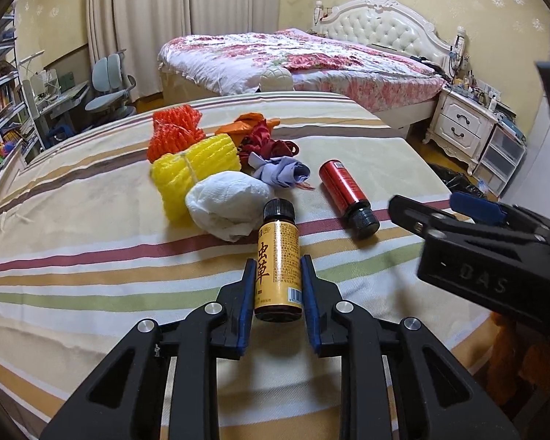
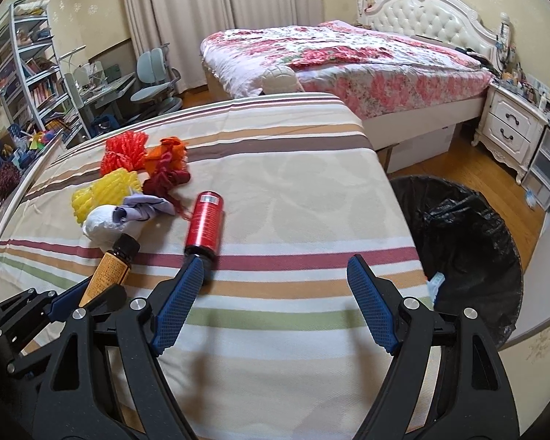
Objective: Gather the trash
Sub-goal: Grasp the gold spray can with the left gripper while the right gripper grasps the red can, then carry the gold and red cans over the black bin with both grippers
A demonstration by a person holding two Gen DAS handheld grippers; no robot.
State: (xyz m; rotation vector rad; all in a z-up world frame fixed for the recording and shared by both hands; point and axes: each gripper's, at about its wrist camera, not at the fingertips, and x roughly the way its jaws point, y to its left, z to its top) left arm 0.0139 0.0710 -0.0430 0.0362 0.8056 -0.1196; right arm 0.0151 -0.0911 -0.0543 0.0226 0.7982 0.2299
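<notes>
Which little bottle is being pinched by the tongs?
The small yellow-labelled bottle with the black cap: the left tongs squeeze its sides. The red bottle with a black cap lies loose on the striped cloth.

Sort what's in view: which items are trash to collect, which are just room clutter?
Job:
yellow bottle, clamped in left gripper
red bottle
white paper wad
yellow foam net
orange foam net
cloth scraps
lined bin
right gripper, open

Just there:
bed
nightstand
desk chair
bookshelf

striped cloth (image 2: 293, 183) bare rightward, trash pile (image 2: 128, 190) crowding left
</notes>
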